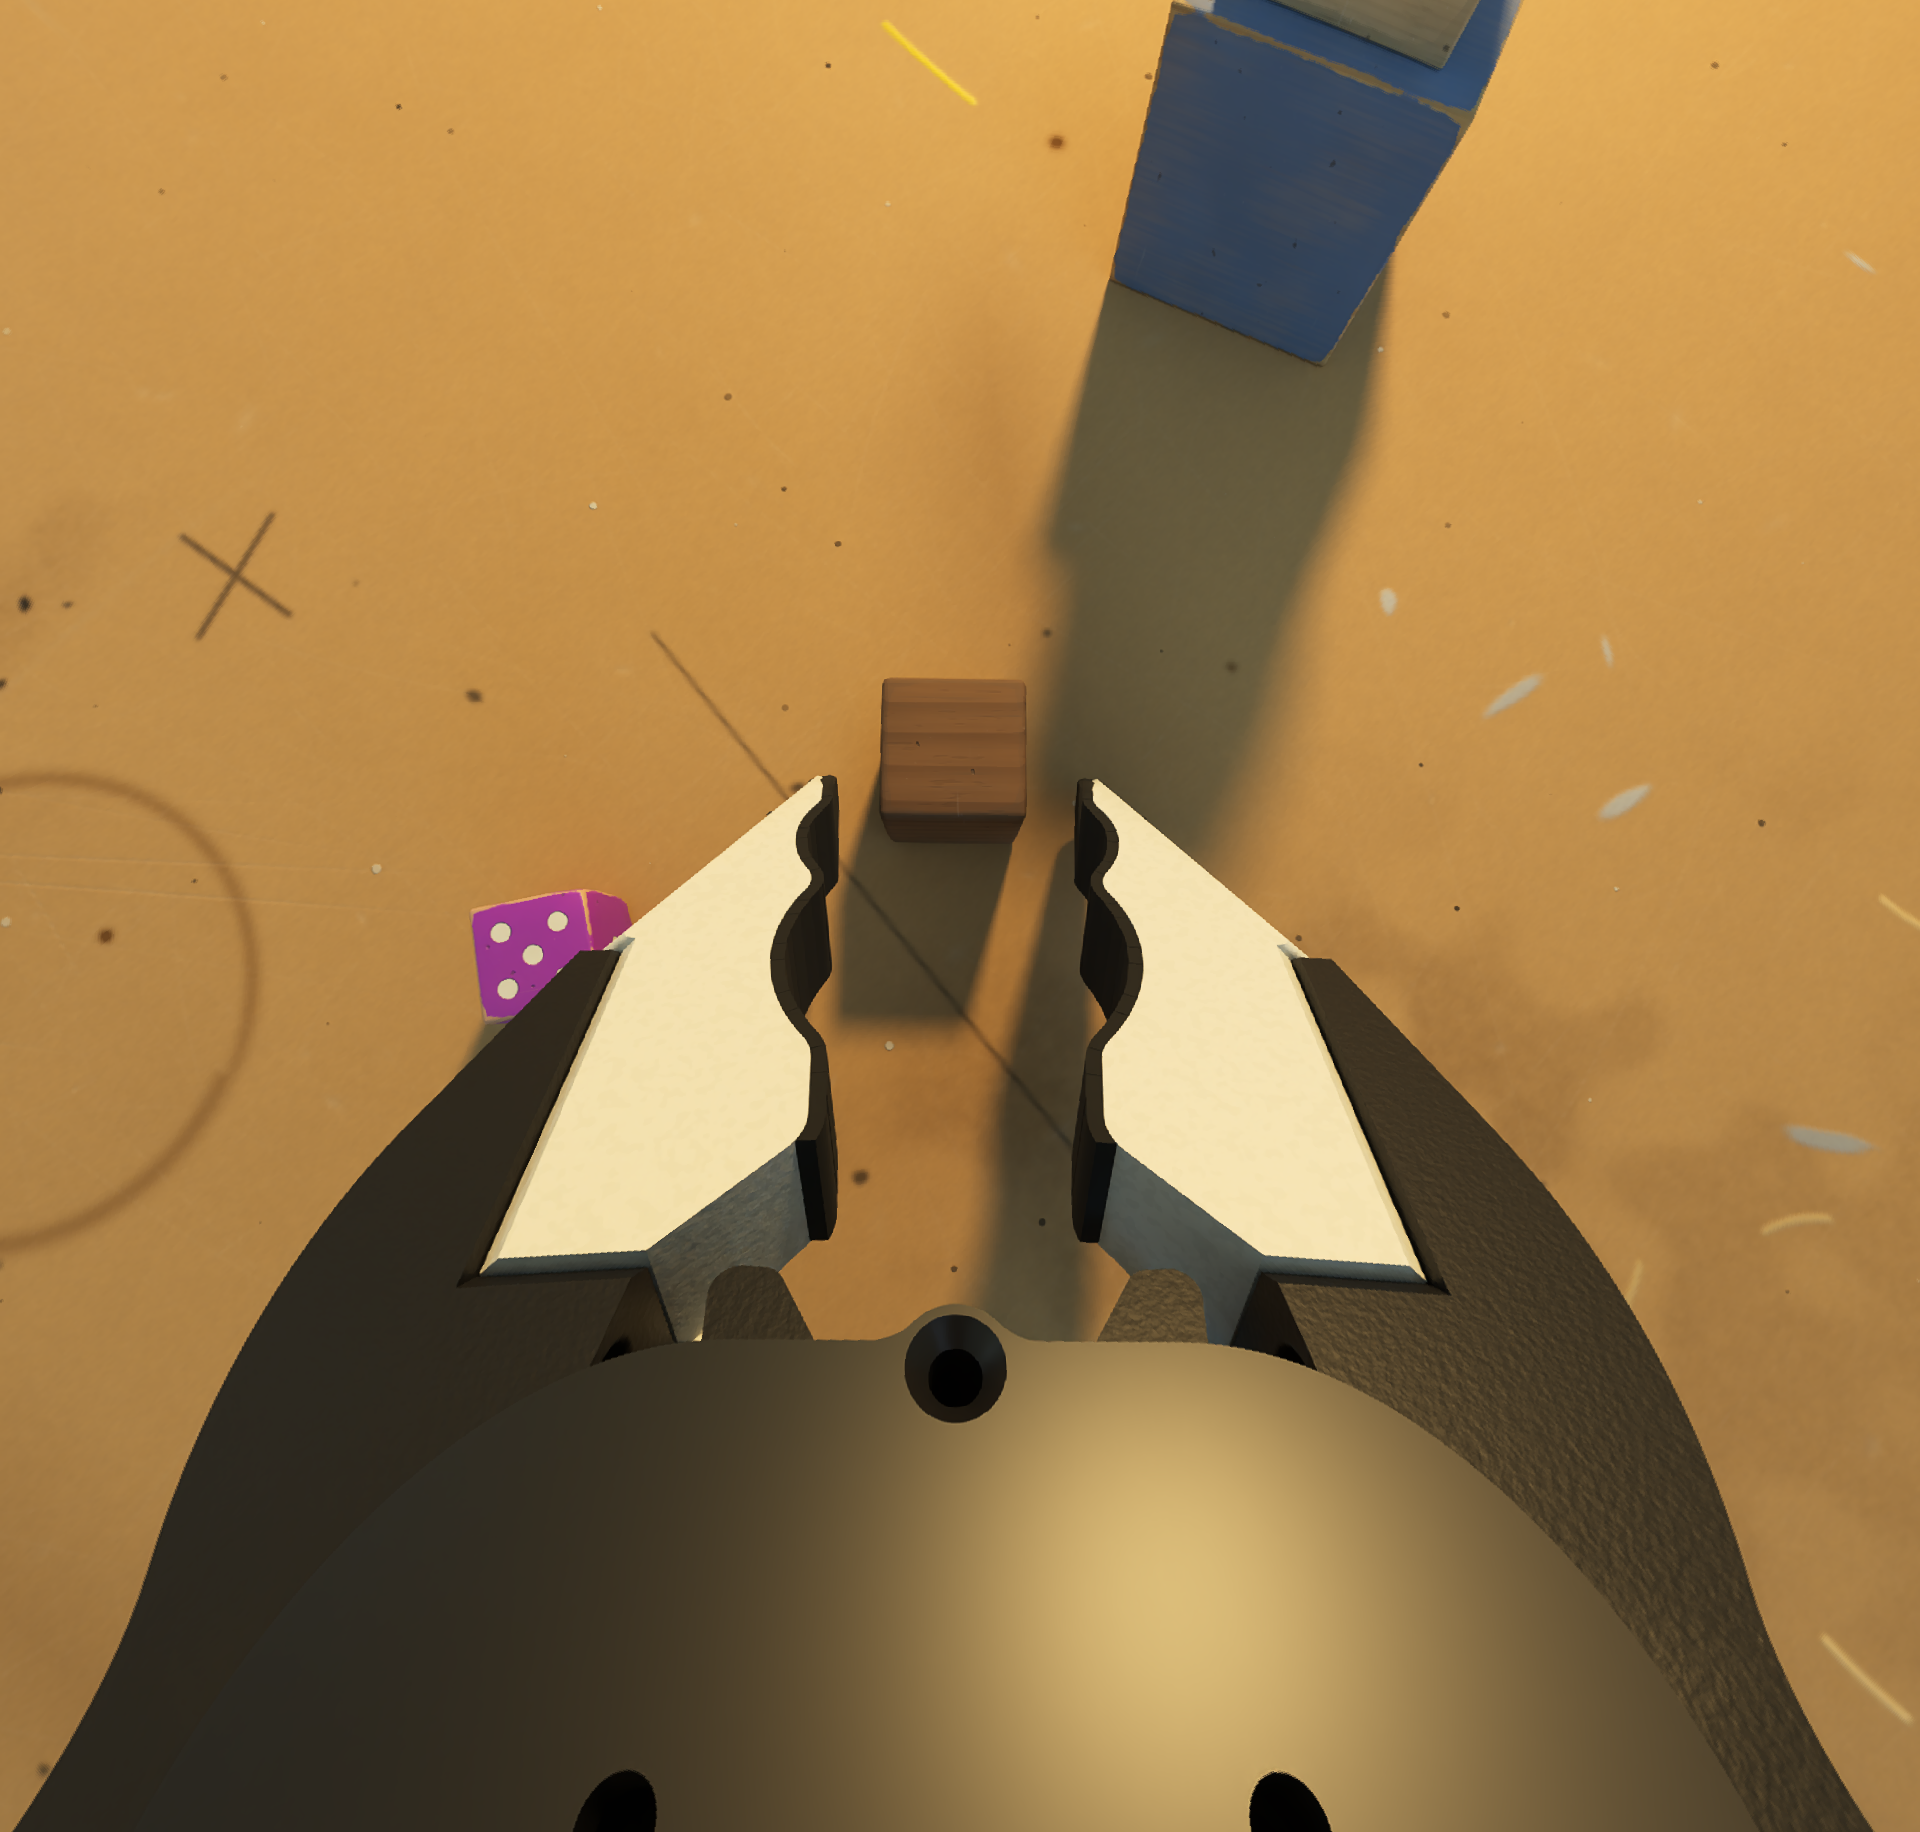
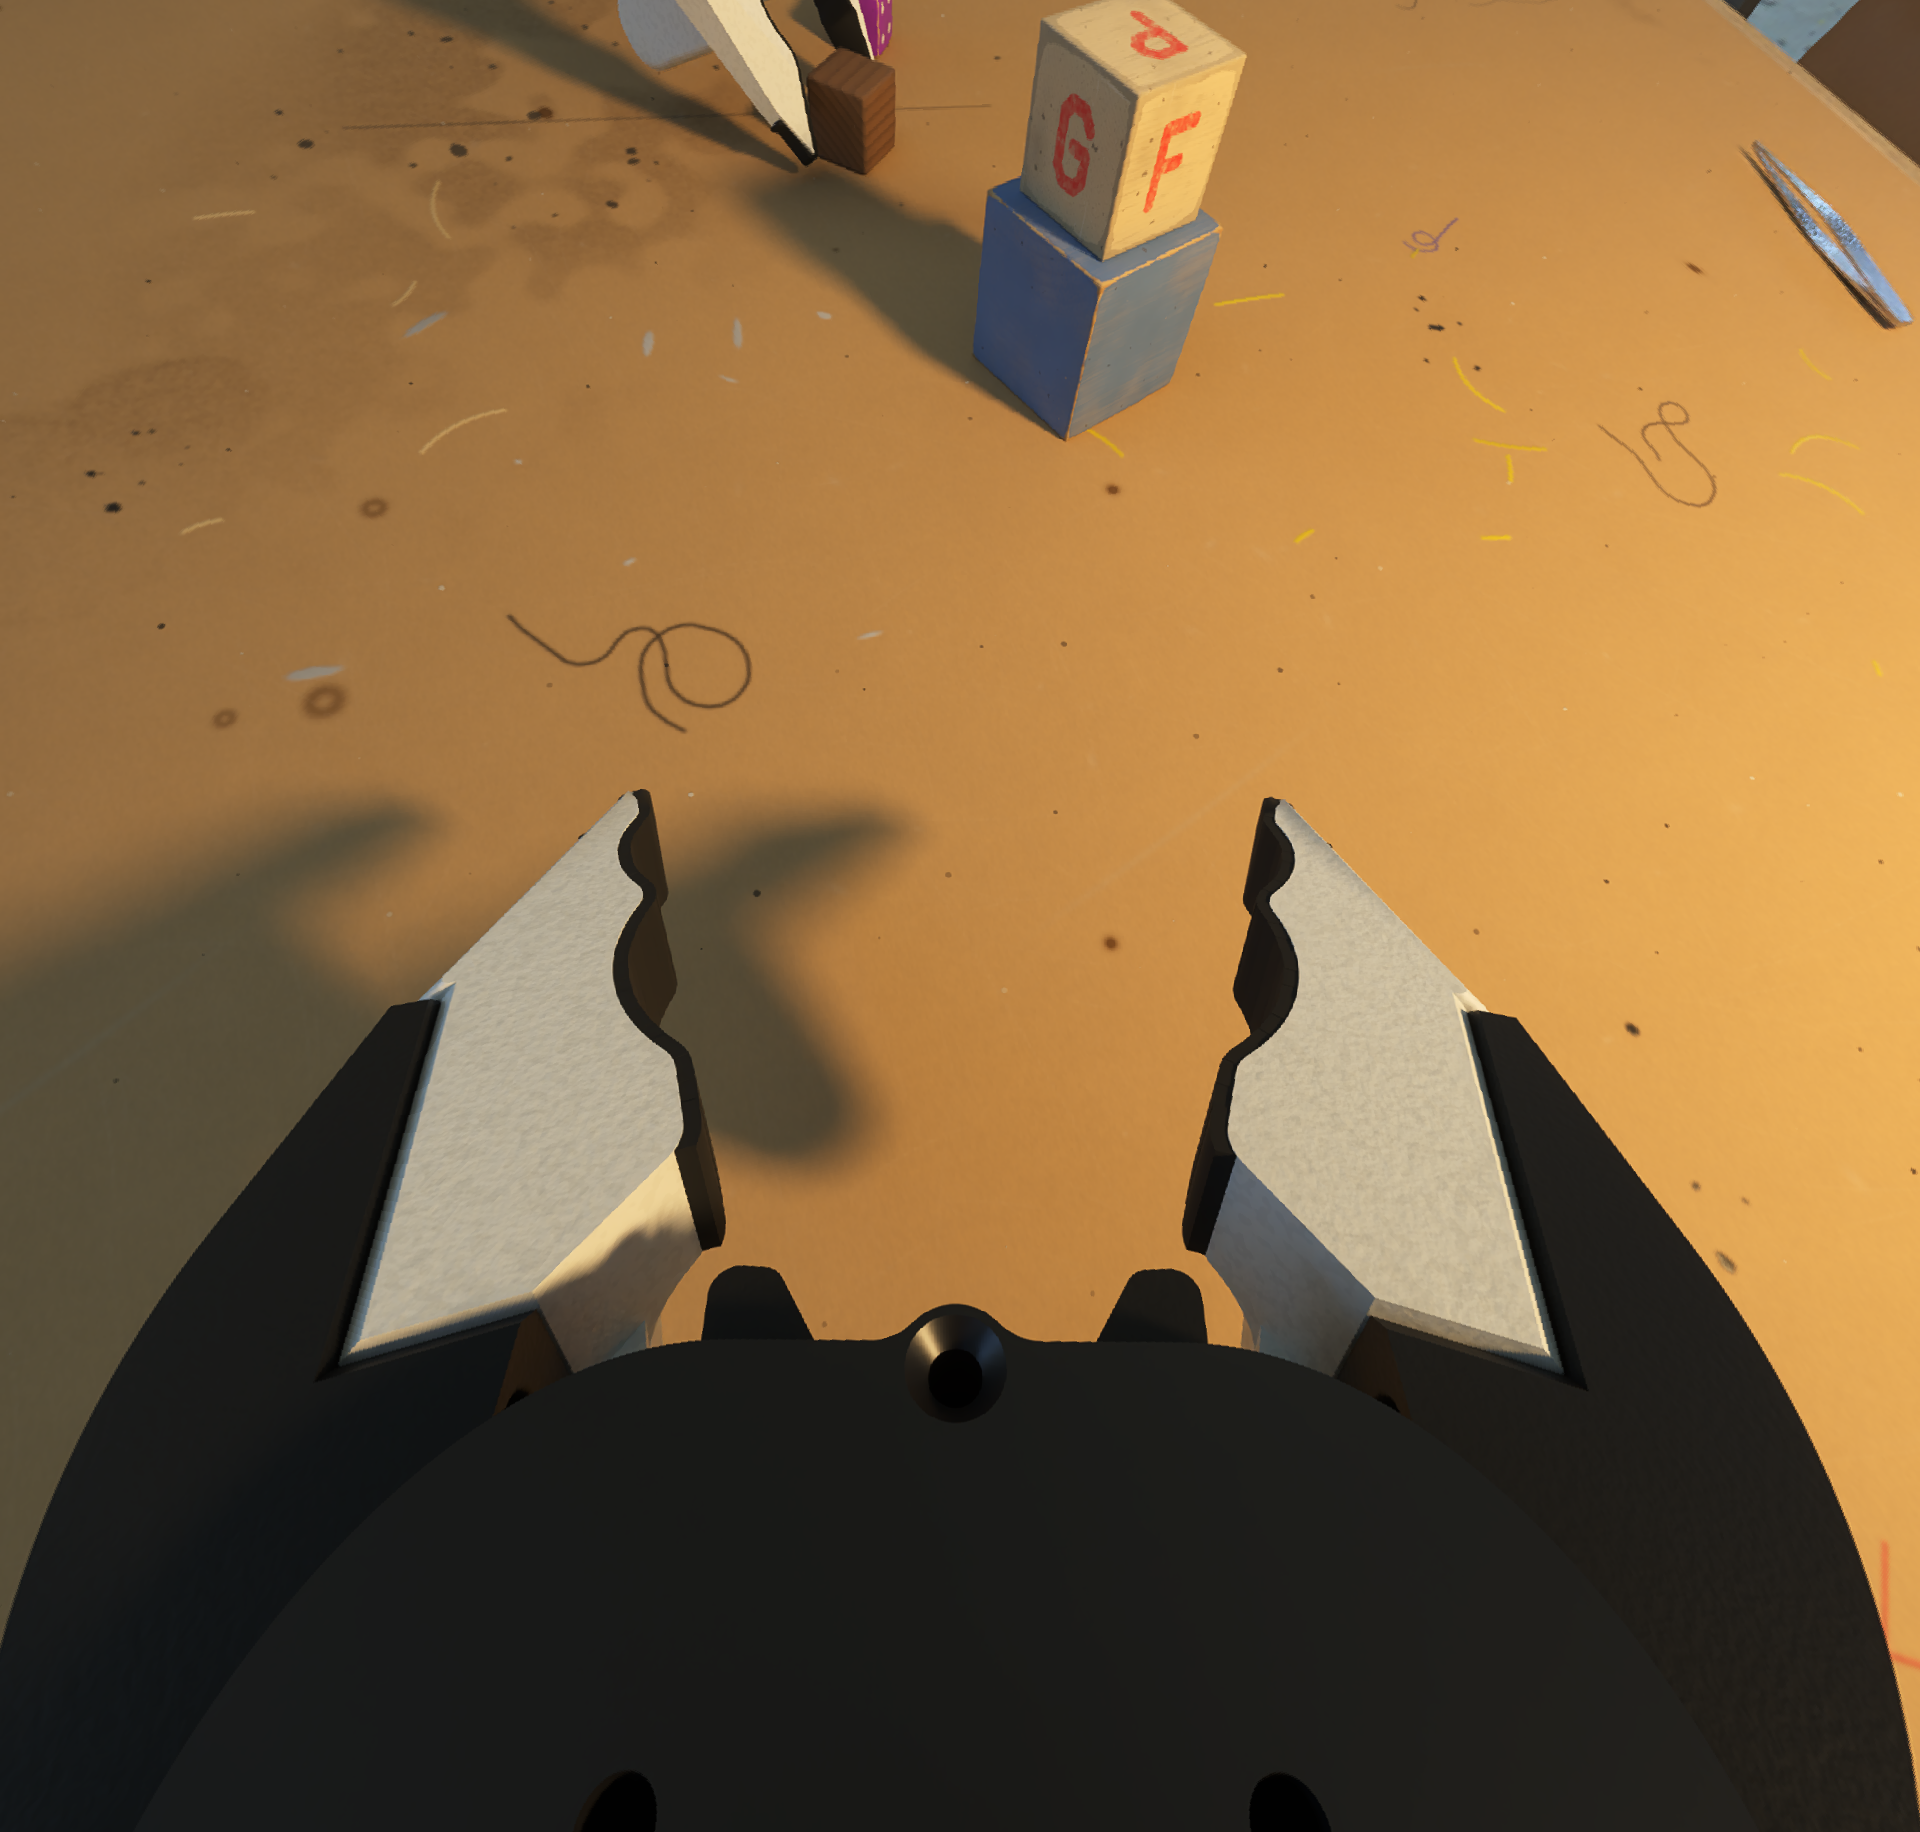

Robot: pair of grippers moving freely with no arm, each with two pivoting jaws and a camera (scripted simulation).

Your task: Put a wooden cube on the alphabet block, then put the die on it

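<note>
Your left gripper (image 1: 954,785) hangs spread over the small wooden cube (image 1: 953,756), fingertips either side of it but not touching, and its left finger hides part of the purple die (image 1: 530,946) just beside. The alphabet block (image 2: 1132,120) stands on a blue block (image 2: 1091,312) toward the table's (image 2: 935,556) far edge — cut off in the left wrist view. Your right gripper (image 2: 956,800) is wide apart and empty over bare table, well short of the stack.

The alphabet block (image 2: 1132,120), standing on a blue block (image 2: 1086,322), bears red letters on its faces. The purple die (image 1: 535,951) shows pale pips.
</note>
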